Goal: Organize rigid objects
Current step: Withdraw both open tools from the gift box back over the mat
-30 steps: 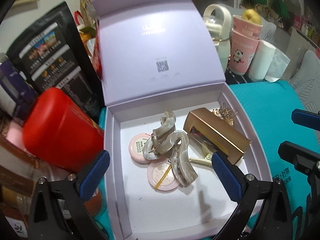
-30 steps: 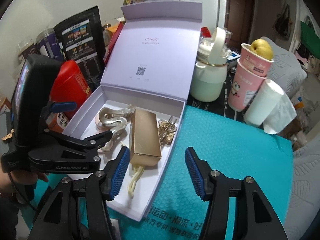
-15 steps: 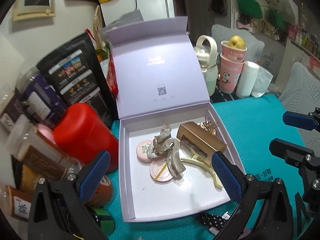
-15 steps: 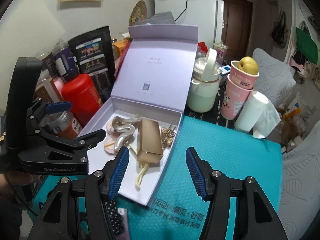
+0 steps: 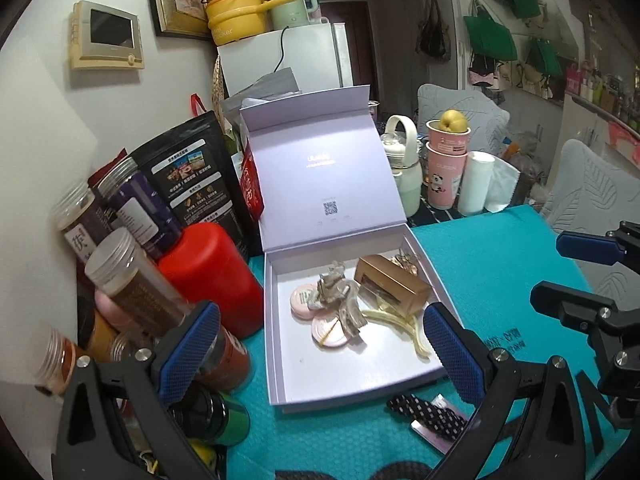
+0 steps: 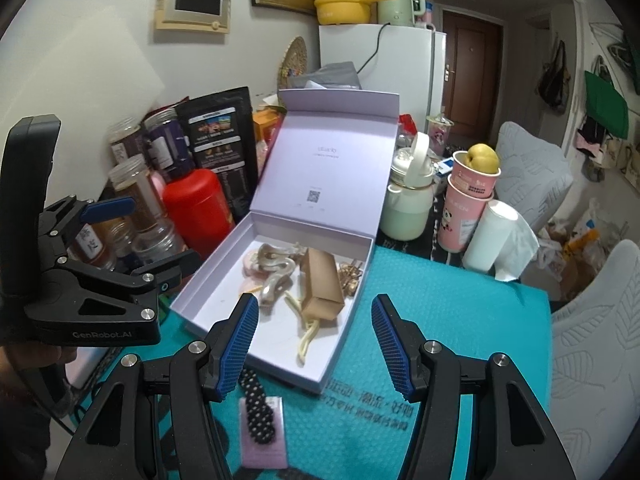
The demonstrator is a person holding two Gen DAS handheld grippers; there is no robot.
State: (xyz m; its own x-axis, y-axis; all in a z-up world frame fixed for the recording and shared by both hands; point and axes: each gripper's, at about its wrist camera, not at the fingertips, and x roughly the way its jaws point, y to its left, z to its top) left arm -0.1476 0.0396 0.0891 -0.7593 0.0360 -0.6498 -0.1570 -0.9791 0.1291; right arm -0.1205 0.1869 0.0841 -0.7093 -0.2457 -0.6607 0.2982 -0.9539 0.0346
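Observation:
An open lilac box (image 5: 280, 360) (image 6: 208, 292) lies on the teal mat with its lid upright. Inside lie a gold rectangular case (image 5: 394, 288) (image 6: 322, 284), marbled hair claws (image 5: 340, 300) (image 6: 276, 268), two pink round compacts (image 5: 330, 330), a cream hair clip (image 5: 404, 326) (image 6: 306, 338) and gold clips (image 6: 350, 276). A black dotted hair band on a pink card (image 5: 428, 414) (image 6: 260, 416) lies in front of the box. My left gripper (image 5: 320, 354) is open and empty above the box's near side. My right gripper (image 6: 316, 350) is open and empty, near the box's front right corner.
A red canister (image 5: 212, 276), jars (image 5: 120, 280) and black bags (image 5: 192, 184) crowd the left. A pale green jug (image 6: 408, 208), pink cups with a yellow fruit (image 6: 468, 200) and a paper roll (image 6: 492, 236) stand behind the teal mat (image 6: 460, 340).
Both grippers have pulled back and up from the box, so it looks smaller and the dotted hair band has come into view. Both stay open and empty.

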